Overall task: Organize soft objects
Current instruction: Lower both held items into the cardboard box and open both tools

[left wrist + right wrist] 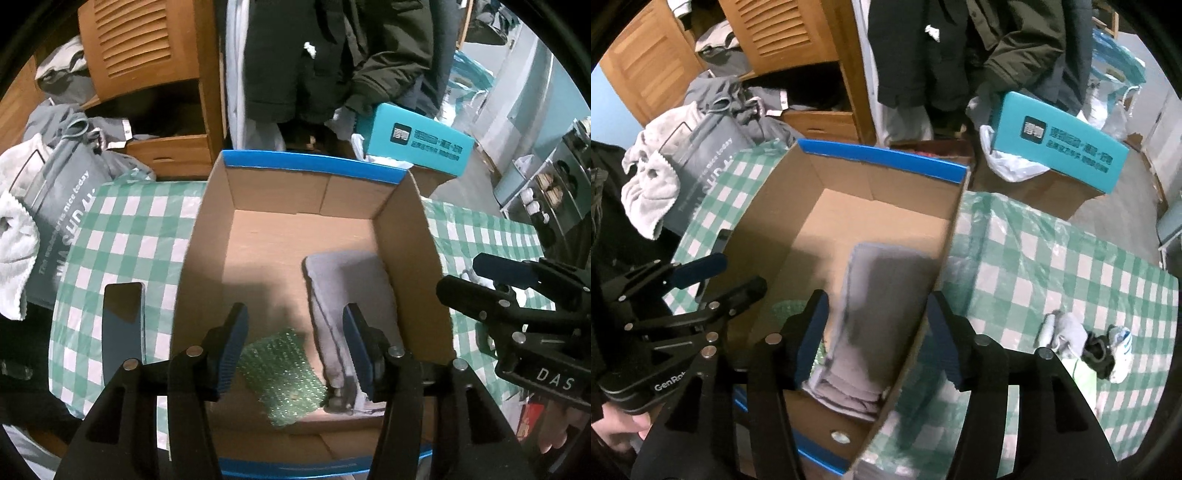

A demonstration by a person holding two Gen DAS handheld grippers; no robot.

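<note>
A: Left wrist view first. Open cardboard box with blue-taped rim, standing on the green checked tablecloth. Inside, against the right wall, a folded grey garment; just beside it on the box floor, a green bubble-wrap sheet.

B: And the left gripper?

A: Spread over the box, nothing between the jaws, bubble wrap below the gap. Dark phone flat on the cloth left of the box. Right gripper at the right edge, outside the box.

B: Right wrist view?

A: Same box, same grey garment lying along the right wall. Right gripper parted, straddling that wall, pinching nothing. Left gripper at left, also parted. Small pile of socks on the cloth, well apart from the box. Teal box beyond the table.
</note>
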